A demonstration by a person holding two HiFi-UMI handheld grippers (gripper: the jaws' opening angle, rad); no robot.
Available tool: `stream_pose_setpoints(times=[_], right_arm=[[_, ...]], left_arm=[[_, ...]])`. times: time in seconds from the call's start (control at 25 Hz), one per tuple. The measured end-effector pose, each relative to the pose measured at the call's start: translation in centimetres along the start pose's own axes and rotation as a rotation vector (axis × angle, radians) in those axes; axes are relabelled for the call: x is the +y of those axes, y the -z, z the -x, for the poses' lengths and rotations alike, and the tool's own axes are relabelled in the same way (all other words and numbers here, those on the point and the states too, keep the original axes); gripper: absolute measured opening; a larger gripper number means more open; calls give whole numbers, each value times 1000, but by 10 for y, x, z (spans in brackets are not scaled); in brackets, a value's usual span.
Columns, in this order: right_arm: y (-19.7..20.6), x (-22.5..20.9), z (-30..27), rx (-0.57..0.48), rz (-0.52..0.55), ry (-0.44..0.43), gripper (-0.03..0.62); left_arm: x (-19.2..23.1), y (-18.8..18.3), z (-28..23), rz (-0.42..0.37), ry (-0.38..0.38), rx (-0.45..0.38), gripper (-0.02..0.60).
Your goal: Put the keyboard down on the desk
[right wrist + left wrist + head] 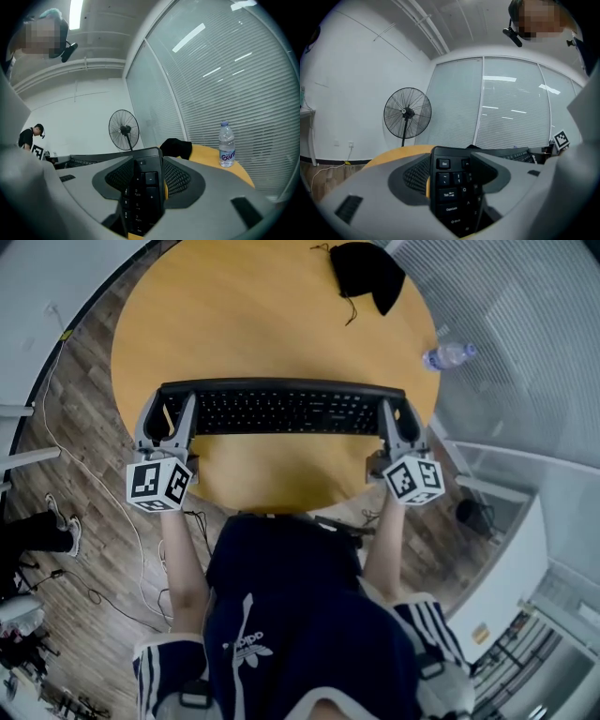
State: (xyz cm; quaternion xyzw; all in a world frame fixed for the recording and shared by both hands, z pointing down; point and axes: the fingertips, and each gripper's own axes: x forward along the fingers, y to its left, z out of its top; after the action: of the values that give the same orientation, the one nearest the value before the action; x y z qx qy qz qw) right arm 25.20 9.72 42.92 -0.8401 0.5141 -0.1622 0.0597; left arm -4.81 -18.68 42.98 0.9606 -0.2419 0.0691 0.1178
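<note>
- Keyboard (277, 411): black, long and flat. It spans the near half of a round bench (244, 315) and runs from 9 to 3 o'clock in the head view. I cannot tell whether its underside rests on the wood or hangs just above it.
- Left gripper (167, 418): clamped on the keyboard's left end, with the Esc and Tab keys showing between its jaws.
- Right gripper (400, 423): clamped on the right end, at the number-pad keys, mirroring the left.
- Handling, as a judgement: the keyboard looks like stiff moulded plastic, fairly light and not fragile.
  - Its length would make it swing or twist if held at one end, so a hold at both short ends suits it.
  - The smooth casing may slip and the keys give under pressure, so a grip on the frame edge would be firmer than one on the keycaps.
  - Lowering both ends level should set it down flat.
- Bench: round top of warm yellow-orange wood, smooth and matt, with a wood-plank floor around it.
- Black cloth (367, 273): soft and crumpled with a trailing cord, at 1 o'clock on the far rim, well apart from the keyboard.
- Bottle (448, 356): clear plastic, at 2 o'clock on the bench edge.
- Fan (407, 112): a round wire cage on a stand, beyond the bench by a white wall.
</note>
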Motion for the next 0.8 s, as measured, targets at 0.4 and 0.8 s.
stream_pose_setpoints(times=[0.4,0.8], right_arm=[[48,-22,-33,129,-12,15,182],[92,-42,-47,255,-51,24,183]], left_arm=[[15,70,-22,89,-24,146,259],[20,110,-39,108,-19,267,259]])
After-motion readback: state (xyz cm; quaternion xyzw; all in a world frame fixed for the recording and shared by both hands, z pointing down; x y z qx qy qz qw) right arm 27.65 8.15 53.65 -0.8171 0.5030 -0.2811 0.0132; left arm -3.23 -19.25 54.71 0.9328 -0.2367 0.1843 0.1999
